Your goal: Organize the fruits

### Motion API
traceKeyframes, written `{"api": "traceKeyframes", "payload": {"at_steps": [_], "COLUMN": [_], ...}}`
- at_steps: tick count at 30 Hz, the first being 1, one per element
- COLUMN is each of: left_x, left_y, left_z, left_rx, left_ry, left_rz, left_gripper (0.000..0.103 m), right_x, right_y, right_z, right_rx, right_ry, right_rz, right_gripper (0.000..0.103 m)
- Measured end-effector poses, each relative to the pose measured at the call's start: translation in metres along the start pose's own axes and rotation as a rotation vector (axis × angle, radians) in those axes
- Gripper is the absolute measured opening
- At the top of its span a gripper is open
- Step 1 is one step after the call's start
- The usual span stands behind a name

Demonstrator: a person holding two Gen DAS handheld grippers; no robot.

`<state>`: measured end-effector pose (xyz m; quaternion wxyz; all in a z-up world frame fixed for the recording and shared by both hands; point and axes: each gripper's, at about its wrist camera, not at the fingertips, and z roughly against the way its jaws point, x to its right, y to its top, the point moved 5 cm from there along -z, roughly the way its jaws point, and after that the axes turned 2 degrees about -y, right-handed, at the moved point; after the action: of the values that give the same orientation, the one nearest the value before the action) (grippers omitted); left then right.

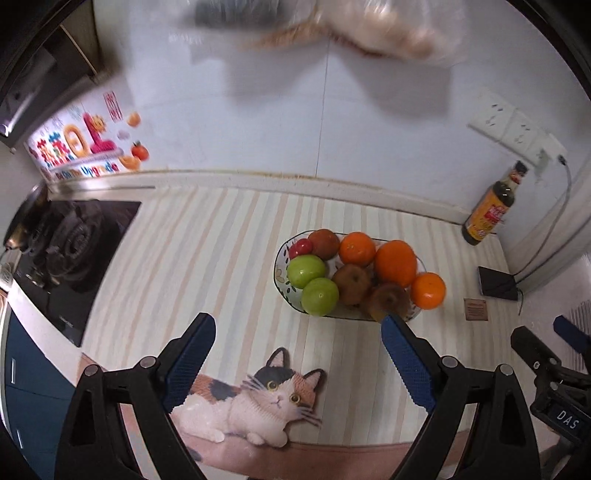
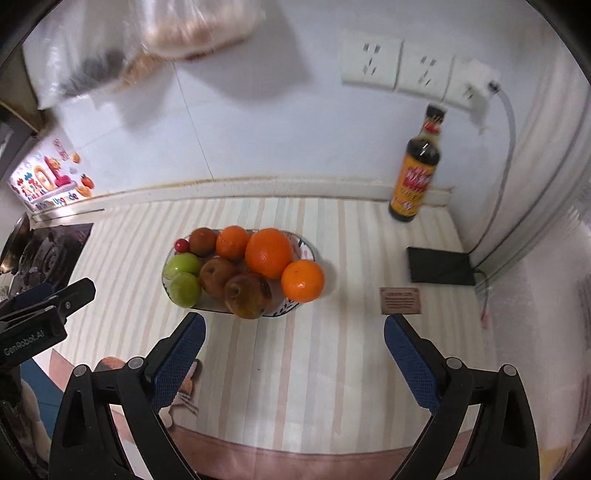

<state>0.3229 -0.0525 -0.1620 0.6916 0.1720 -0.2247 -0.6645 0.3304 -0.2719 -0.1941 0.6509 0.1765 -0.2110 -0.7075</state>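
An oval patterned plate [image 1: 281,274] [image 2: 307,252] sits on the striped counter mat, heaped with fruit. It holds three oranges [image 1: 395,262] [image 2: 269,253], two green apples [image 1: 306,271] [image 2: 183,266], brown fruits [image 1: 351,284] [image 2: 247,295] and a small red fruit [image 1: 301,248] [image 2: 181,244]. My left gripper [image 1: 297,325] hangs open above the mat, in front of the plate and apart from it. My right gripper [image 2: 294,323] is open too, just in front of the plate with nothing between its fingers. Each gripper shows at the edge of the other's view: the right gripper [image 1: 550,338] and the left gripper [image 2: 55,293].
A dark sauce bottle [image 1: 489,210] [image 2: 415,173] stands at the back right by the wall sockets [image 2: 371,64]. A black box [image 1: 496,282] [image 2: 439,266] and a small brown card [image 1: 475,309] [image 2: 400,301] lie right of the plate. A black stove [image 1: 74,243] [image 2: 48,251] is at the left. Bags [image 2: 192,26] hang on the wall.
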Motion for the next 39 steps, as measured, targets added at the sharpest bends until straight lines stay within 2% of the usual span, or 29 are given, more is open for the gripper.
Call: {"api": "traceKeyframes", "payload": {"at_steps": [12, 20, 30, 39], "left_x": [-0.025, -0.039, -0.037, -0.025], "left_y": [-0.051, -0.085, -0.11, -0.121], "left_z": [0.125, 0.179, 0.206, 0.22], "left_rx": [0.169, 0.218, 0.244, 0.259], "left_ry": [-0.034, -0.062, -0.054, -0.051], "left_rz": [-0.081, -0.11, -0.1, -0.096], "left_gripper": [0.092, 0.092, 0.092, 0.092], "right_x": [-0.028, -0.051, -0.057, -0.041], "right_y": [-0.061, -0.107, -0.14, -0.148], "right_z": [0.14, 0.207, 0.252, 0.26], "right_rx": [0.174, 0.224, 0.261, 0.26], "right_ry": [-0.052, -0.05, -0.024, 0.004], "right_rz": [-0.008, -0.043, -0.021, -0.023], "right_gripper": [0.1, 0.1, 0.1, 0.1]}}
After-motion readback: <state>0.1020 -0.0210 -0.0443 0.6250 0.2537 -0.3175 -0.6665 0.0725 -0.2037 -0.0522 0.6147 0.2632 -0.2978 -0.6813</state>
